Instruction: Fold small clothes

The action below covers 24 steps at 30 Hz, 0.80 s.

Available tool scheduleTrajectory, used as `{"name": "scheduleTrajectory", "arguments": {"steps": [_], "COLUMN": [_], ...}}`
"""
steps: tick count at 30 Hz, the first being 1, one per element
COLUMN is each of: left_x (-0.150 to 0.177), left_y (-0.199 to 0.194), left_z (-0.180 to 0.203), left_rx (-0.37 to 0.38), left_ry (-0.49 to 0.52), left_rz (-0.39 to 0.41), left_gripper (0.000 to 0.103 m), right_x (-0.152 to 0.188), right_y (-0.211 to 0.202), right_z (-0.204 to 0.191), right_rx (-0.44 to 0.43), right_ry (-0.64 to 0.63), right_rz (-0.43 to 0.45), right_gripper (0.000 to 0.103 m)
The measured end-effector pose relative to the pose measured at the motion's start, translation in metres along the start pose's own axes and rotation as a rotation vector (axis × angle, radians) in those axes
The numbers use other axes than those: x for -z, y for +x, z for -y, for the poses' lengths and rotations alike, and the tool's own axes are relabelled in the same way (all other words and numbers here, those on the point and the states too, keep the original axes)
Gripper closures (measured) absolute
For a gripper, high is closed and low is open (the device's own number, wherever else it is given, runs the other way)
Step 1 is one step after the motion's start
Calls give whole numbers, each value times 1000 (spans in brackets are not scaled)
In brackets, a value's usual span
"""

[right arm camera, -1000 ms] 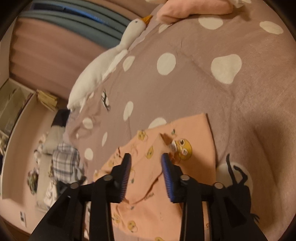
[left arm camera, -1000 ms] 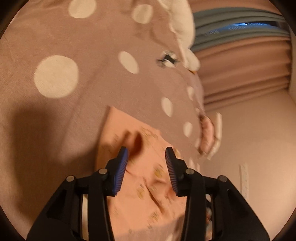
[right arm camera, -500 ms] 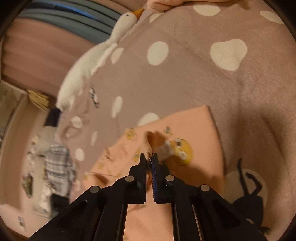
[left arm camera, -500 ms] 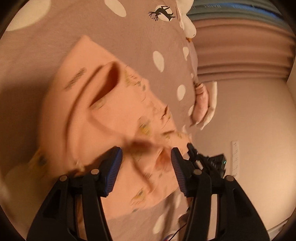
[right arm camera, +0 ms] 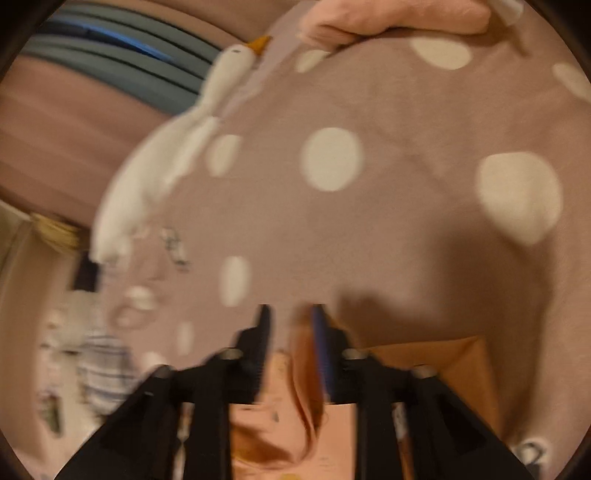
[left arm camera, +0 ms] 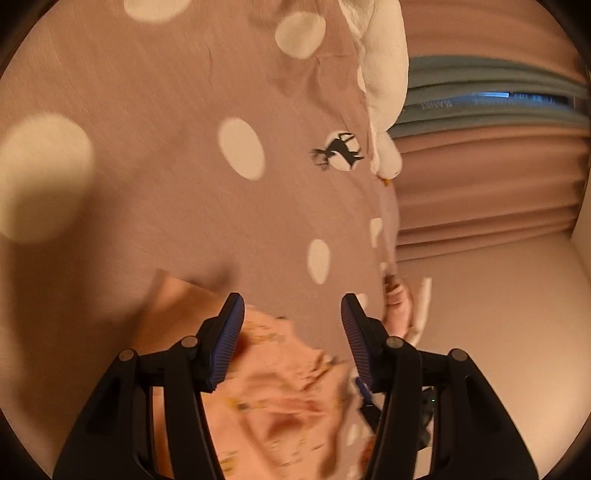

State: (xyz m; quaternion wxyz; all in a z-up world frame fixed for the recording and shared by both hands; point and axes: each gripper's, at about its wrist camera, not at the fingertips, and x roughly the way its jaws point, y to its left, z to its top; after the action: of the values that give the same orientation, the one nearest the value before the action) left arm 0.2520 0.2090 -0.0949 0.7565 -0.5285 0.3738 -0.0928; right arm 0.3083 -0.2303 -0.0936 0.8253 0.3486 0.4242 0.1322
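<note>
A small peach garment with yellow cartoon prints lies crumpled on the bed; it shows low in the left wrist view [left arm camera: 280, 391] and low in the right wrist view [right arm camera: 291, 413]. My left gripper [left arm camera: 291, 325] is open and empty, its fingers above the garment's far edge. My right gripper [right arm camera: 290, 325] is open by a narrow gap, with a raised fold of the garment just behind its fingertips; the frame is blurred, and I see no cloth held between the pads.
The mauve bedspread [left arm camera: 166, 166] with cream spots covers the bed. A white goose plush [right arm camera: 177, 147] lies along the far edge, also in the left view [left arm camera: 384, 85]. A pink pillow [right arm camera: 391, 18] sits at the head. Curtains [left arm camera: 487, 184] hang beyond.
My right gripper, shut on a garment fold half a second ago, has opened and pulled back. My left gripper has lifted away from the garment, which now lies lower in both views.
</note>
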Motion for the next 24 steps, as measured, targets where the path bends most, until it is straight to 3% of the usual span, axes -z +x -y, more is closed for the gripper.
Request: {"name": "scheduleTrajectory", "arguments": {"steps": [4, 8, 14, 16, 18, 19, 20, 24], "left_x": [7, 29, 60, 65, 70, 74, 76, 79], "left_y": [-25, -51, -67, -68, -66, -64, -63, -66], "left_z": [-13, -30, -44, -46, -43, -41, -39, -35], "left_rx": [-83, -103, -105, -91, -97, -109, -111, -114], "left_ry": [84, 155, 184, 172, 189, 203, 214, 232], "left_rz": [-56, -104, -158, -176, -202, -209, -216, -210], "left_gripper": [44, 44, 40, 40, 40, 40, 40, 40], "right_x": [12, 37, 72, 79, 88, 91, 94, 99], "right_y": [-24, -51, -60, -52, -48, -47, -47, -69], "right_z": [20, 31, 37, 38, 33, 29, 27, 29], "right_rx": [-57, -101, -24, -42, -42, -38, -23, -53], "right_ry": [-59, -157, -297, -302, -330, -350, -361, -334], "right_rz": [-32, -107, -184, -222, -224, -224, -219, -162], "right_gripper": [63, 63, 63, 63, 71, 89, 95, 96]}}
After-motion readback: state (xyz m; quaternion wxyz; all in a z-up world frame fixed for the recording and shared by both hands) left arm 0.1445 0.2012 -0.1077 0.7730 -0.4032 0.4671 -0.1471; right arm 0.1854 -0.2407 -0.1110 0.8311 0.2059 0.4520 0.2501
